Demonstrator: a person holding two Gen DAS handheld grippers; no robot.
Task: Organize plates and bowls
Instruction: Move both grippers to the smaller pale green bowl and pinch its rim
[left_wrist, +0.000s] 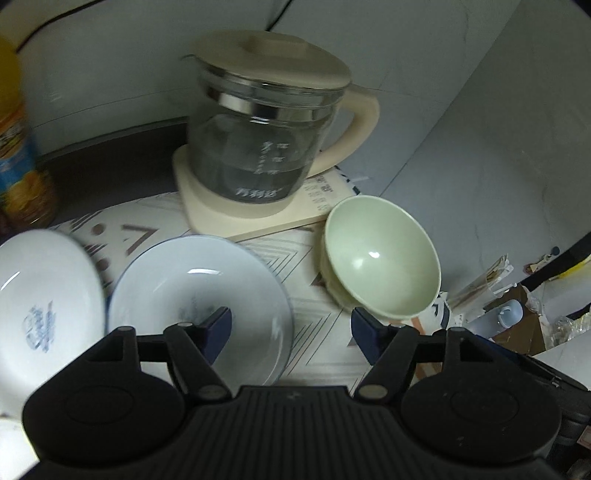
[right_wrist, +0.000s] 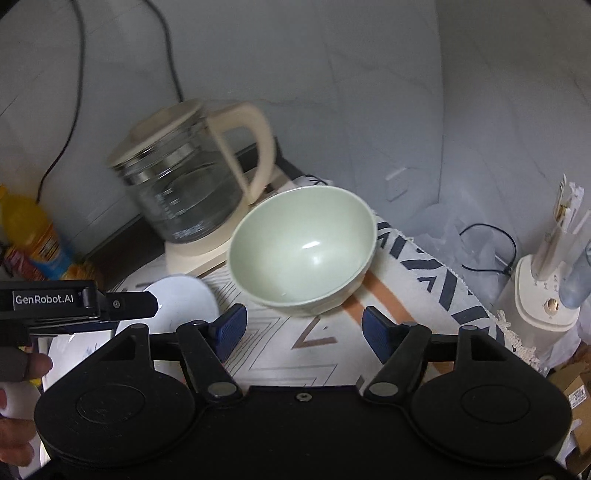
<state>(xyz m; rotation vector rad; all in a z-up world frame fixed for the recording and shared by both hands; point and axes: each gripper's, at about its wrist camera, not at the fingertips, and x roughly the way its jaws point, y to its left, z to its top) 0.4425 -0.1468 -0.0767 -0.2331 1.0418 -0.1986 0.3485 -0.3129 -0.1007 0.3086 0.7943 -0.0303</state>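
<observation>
A pale green bowl sits on the patterned mat, right of a white deep plate. Another white plate with a blue mark lies at the far left. My left gripper is open, its left finger over the deep plate and its right finger just below the green bowl. In the right wrist view the green bowl lies just beyond my open right gripper, with nothing between the fingers. A white plate shows to the left, partly behind the other gripper.
A glass kettle with a cream lid and handle stands on its base behind the dishes. An orange bottle is at the left. The mat ends at the table's right edge, with clutter and a white appliance beyond.
</observation>
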